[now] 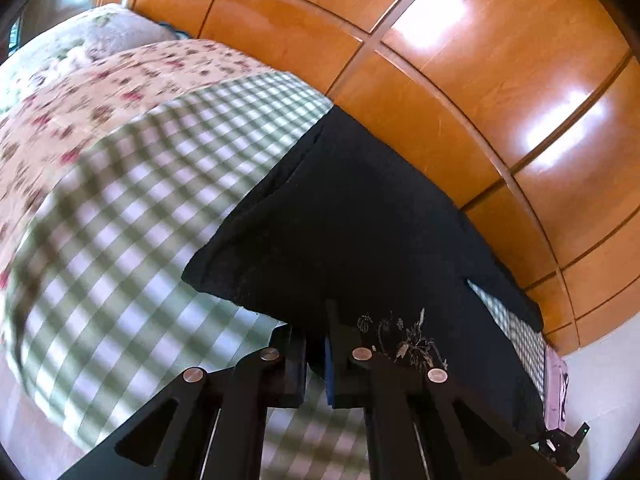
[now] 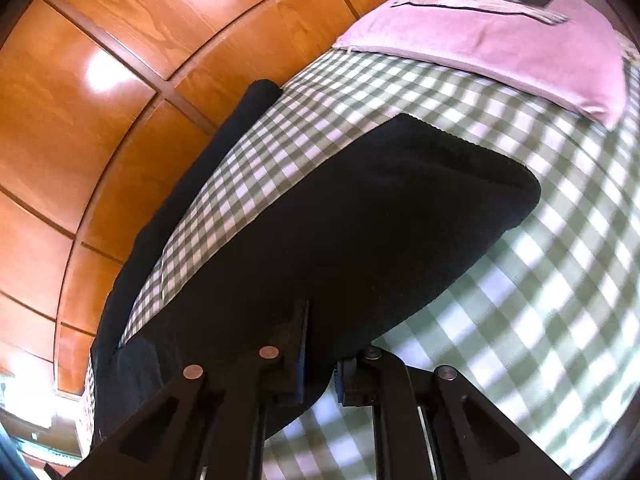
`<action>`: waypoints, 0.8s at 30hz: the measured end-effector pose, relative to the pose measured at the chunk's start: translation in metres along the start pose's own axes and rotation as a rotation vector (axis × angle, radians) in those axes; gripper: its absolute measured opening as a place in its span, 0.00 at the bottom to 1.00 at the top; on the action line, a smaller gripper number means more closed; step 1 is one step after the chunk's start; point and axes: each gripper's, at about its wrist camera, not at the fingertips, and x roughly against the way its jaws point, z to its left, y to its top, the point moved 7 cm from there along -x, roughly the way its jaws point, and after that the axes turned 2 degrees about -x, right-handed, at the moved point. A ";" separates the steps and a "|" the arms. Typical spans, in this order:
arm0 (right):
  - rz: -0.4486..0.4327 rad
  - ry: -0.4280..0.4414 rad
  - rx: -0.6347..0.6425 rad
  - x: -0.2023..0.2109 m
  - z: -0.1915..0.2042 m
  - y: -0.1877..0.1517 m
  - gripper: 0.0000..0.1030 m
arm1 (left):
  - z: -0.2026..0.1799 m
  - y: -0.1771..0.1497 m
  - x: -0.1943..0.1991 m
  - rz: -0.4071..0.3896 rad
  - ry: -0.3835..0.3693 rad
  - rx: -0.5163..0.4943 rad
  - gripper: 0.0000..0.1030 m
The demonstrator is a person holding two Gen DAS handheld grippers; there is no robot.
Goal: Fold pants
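in the left wrist view the black pants (image 1: 360, 220) run from the lower middle of the frame up toward the right, lying on a bed covered in a green and white checked sheet (image 1: 132, 216). the left gripper (image 1: 316, 356) sits at the bottom centre, its fingers drawn almost together and pinching the near edge of the dark cloth, beside a small pale plant embroidery (image 1: 408, 340) on the fabric. a floral quilt (image 1: 100, 88) fills the upper left, and glossy orange wooden panels (image 1: 460, 80) curve across the top and right.

in the right wrist view the pants (image 2: 360, 216) spread across the centre, with one leg lying along the left edge of the bed next to the wooden panels (image 2: 80, 100). the right gripper (image 2: 320, 376) is at the bottom centre, its fingers nearly closed and clamped on the cloth's near edge. a pink pillow (image 2: 500, 40) with a cat picture lies in the upper right on the checked sheet (image 2: 540, 280).
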 end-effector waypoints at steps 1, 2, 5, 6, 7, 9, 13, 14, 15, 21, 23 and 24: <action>0.005 0.003 -0.006 0.005 -0.006 -0.005 0.10 | 0.005 -0.008 0.003 0.009 0.009 0.001 0.06; 0.010 0.002 -0.011 0.008 -0.012 -0.011 0.10 | 0.010 -0.015 0.006 0.018 0.016 0.004 0.06; 0.021 0.001 -0.030 0.021 -0.029 -0.030 0.10 | 0.027 -0.039 0.016 0.046 0.034 0.032 0.06; 0.020 0.007 -0.038 0.024 -0.033 -0.035 0.10 | 0.034 -0.046 0.018 0.055 0.040 0.044 0.06; 0.018 0.015 -0.050 0.028 -0.039 -0.040 0.10 | 0.036 -0.050 0.018 0.061 0.046 0.043 0.06; 0.006 0.050 -0.071 0.034 -0.045 -0.046 0.10 | 0.044 -0.056 0.014 0.077 0.071 0.040 0.06; -0.022 0.112 -0.169 0.042 -0.062 -0.042 0.24 | 0.042 -0.059 0.009 0.091 0.114 0.013 0.17; -0.041 0.113 -0.188 0.045 -0.067 -0.038 0.26 | 0.040 -0.057 0.009 0.085 0.126 -0.001 0.20; -0.056 0.108 -0.203 0.048 -0.073 -0.034 0.28 | 0.040 -0.055 0.012 0.074 0.162 -0.025 0.23; -0.138 0.030 -0.307 0.056 -0.106 -0.001 0.24 | 0.059 -0.046 0.030 0.062 0.260 -0.020 0.31; -0.163 -0.010 -0.275 0.061 -0.107 0.009 0.12 | 0.064 -0.046 0.040 0.055 0.280 -0.019 0.31; -0.178 -0.019 -0.246 0.066 -0.103 0.013 0.12 | 0.067 -0.045 0.045 0.048 0.295 -0.019 0.31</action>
